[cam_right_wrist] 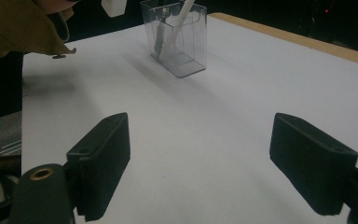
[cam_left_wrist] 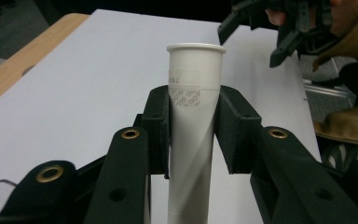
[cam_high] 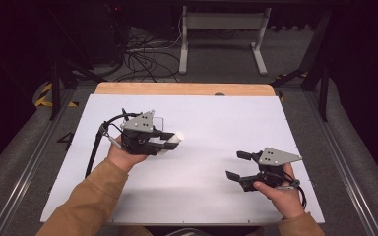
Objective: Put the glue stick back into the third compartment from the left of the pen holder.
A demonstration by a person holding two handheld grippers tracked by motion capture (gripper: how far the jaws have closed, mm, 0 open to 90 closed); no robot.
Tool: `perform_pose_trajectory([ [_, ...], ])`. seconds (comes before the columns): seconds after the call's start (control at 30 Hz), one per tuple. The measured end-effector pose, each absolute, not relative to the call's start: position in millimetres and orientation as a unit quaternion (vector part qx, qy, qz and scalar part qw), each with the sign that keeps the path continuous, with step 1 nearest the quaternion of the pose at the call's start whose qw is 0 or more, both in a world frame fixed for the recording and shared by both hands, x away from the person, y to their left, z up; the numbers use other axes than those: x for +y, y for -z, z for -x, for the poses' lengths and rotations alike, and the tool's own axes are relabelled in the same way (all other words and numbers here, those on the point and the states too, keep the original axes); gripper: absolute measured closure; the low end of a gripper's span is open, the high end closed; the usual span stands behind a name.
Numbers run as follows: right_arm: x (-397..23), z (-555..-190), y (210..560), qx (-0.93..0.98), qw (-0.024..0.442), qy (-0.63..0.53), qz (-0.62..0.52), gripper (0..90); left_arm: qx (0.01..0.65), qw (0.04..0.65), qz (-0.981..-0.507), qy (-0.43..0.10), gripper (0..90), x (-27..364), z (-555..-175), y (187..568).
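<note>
- Left gripper (cam_high: 170,142) was closed on a white plastic tube (cam_high: 175,140); its 2 black pads pressed the tube from both sides, just below the rim.
- In the left gripper view the tube (cam_left_wrist: 193,130) ran lengthwise between the jaws, flanged open end pointing away from the camera, a faint printed label under the rim. Print was too small to read.
- From the high view the tube lay roughly level, held above the white table (cam_high: 211,123) at centre-left, its tip pointing toward the right.
- Right gripper (cam_high: 236,164) was at the table's right front, jaws spread wide, nothing between them. The right gripper view confirmed the wide gap (cam_right_wrist: 200,163), with bare table surface between the 2 pads.
- A clear plastic box (cam_right_wrist: 177,37) stood upright on the table, well apart from the right gripper; 1 white stick-like item leaned inside it.
- The 2 grippers were well apart from each other.
- Both of the person's sleeves were mustard-coloured.
</note>
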State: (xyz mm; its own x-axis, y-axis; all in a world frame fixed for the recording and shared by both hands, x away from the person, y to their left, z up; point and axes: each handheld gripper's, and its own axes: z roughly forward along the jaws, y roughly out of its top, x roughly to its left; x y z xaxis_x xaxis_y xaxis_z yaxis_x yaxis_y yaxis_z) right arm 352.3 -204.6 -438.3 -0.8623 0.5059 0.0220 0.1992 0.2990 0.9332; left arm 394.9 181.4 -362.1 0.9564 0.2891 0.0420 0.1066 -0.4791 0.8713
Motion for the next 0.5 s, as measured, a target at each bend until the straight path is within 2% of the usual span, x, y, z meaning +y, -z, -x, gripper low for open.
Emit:
perform_pose_trajectory([
  [0.5,-202.1,-354.8,438.9,0.796,0.137,-0.547,-0.219,20.9,0.202,0.540,-0.809,-0.111,67.8,196.5,-407.5,356.6],
])
